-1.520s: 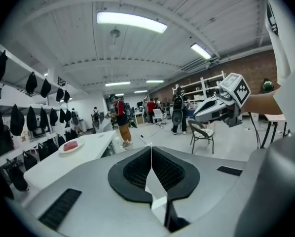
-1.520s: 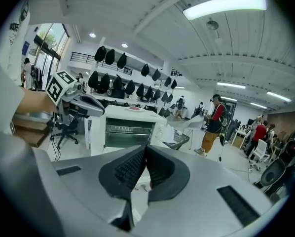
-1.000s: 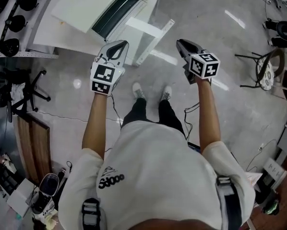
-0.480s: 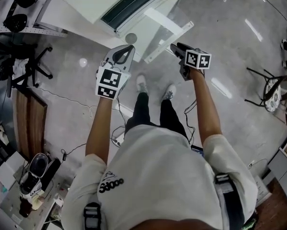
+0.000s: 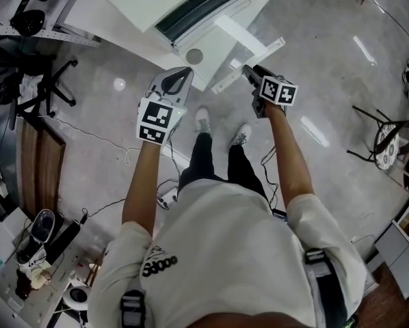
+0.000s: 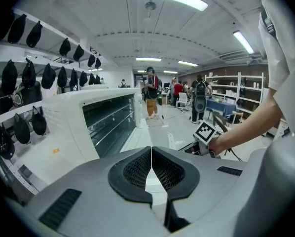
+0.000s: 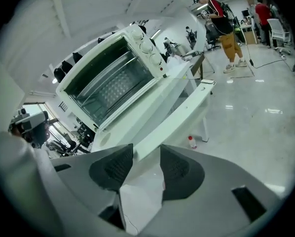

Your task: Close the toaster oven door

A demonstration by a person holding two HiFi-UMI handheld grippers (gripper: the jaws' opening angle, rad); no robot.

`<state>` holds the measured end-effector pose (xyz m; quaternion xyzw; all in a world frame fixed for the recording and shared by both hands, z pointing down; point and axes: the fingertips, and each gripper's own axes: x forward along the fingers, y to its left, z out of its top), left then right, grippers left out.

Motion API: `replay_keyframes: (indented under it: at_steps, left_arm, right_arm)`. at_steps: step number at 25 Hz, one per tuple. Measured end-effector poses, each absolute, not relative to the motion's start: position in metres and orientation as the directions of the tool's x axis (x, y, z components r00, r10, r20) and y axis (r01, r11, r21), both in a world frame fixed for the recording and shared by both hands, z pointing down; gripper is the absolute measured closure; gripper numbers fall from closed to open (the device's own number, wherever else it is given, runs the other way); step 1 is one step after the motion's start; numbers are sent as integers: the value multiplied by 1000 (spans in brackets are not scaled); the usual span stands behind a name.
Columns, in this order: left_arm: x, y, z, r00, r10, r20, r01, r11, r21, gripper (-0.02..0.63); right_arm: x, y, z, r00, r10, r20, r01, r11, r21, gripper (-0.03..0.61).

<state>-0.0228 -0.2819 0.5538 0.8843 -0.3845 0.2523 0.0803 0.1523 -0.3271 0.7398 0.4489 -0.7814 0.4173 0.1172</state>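
the toaster oven (image 7: 113, 83) sits in the upper middle of the head view, a white box on a white table (image 7: 113, 130). its front faces the person. its door (image 7: 174, 100) is open, folded down and out toward the person, and it sticks out past the table's edge over the shiny grey floor. in the right gripper view the cavity shows plainly: dark inside, with a wire rack across it and three pale knobs (image 7: 146, 42) stacked down the panel at its right side. the door has a clear glass pane in a white frame, and a long white bar handle (image 7: 187, 106) runs along its far edge. the right gripper (image 7: 146, 149), at centre right of the head view, points at that handle. its jaws are spreading apart and pinch nothing. the handle bar lies just beyond the tips, and i can't tell whether it touches them. the left gripper (image 6: 151, 149) is held to the left of the door, near the table's corner, its two pads pressed together on nothing. a small bottle (image 7: 191, 142) stands on the floor below the door, and a person in orange shorts (image 7: 226, 28) stands at the upper right of the right gripper view.
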Motion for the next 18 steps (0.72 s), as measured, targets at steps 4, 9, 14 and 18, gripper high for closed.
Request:
replay_keyframes:
  at_steps: [4, 9, 14, 18]
  left_arm:
    - [-29, -285, 537, 573, -668, 475, -729, -680, -79, 594]
    - [-50, -290, 508, 553, -714, 429, -759, -644, -94, 594]
    - [-66, -293, 479, 526, -757, 388, -788, -605, -113, 594]
    - [-73, -296, 459, 521, -781, 344, -806, -583, -104, 594]
  right_arm:
    - [154, -325, 728, -564, -610, 556, -807, 266, -527, 411]
    - [151, -323, 690, -559, -634, 534, -816, 305, -491, 411]
    - [143, -326, 635, -591, -661, 462, -796, 384, -468, 400]
    - [135, -332, 592, -617, -686, 386, -771, 430, -469, 394]
